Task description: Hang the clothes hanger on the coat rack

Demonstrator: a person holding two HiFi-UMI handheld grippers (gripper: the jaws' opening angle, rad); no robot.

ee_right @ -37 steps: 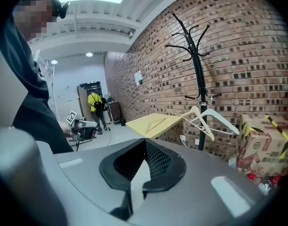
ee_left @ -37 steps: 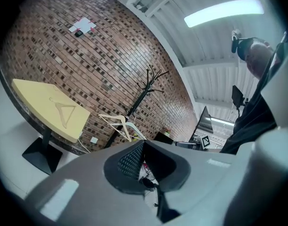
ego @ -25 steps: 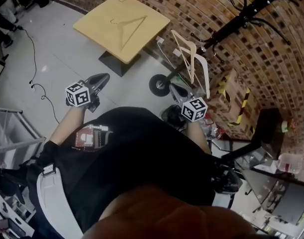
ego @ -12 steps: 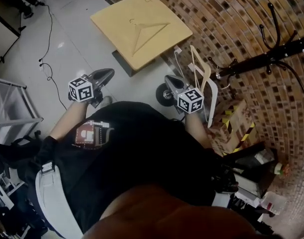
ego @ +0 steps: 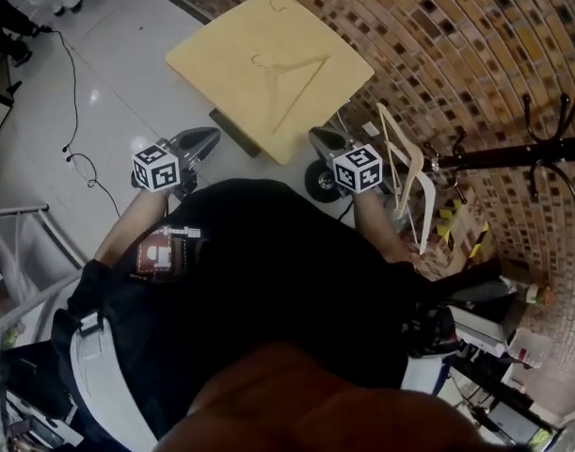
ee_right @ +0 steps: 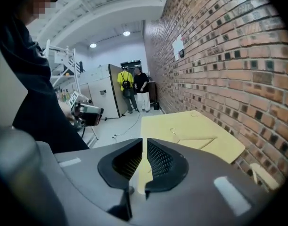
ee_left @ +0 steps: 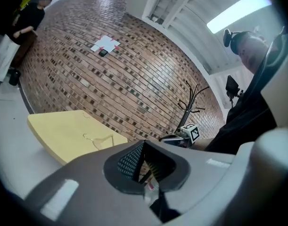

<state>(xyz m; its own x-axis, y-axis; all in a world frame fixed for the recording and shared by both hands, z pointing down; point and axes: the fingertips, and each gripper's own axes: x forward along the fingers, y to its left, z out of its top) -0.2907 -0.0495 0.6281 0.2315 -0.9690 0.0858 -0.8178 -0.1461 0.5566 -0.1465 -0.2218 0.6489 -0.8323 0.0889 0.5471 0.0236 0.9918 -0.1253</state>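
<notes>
The person wears a black top (ego: 268,290) with a reddish-brown badge (ego: 162,252) on the chest, and a broad white strap (ego: 94,370) along one side.

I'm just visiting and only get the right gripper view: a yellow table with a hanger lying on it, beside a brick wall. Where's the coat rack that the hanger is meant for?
Observer: The head view shows the coat rack against the brick wall, to the right of the table.
Operator: Is anything on it already?
Observer: Two pale hangers seem to hang from it, on the side nearer the table.
</notes>
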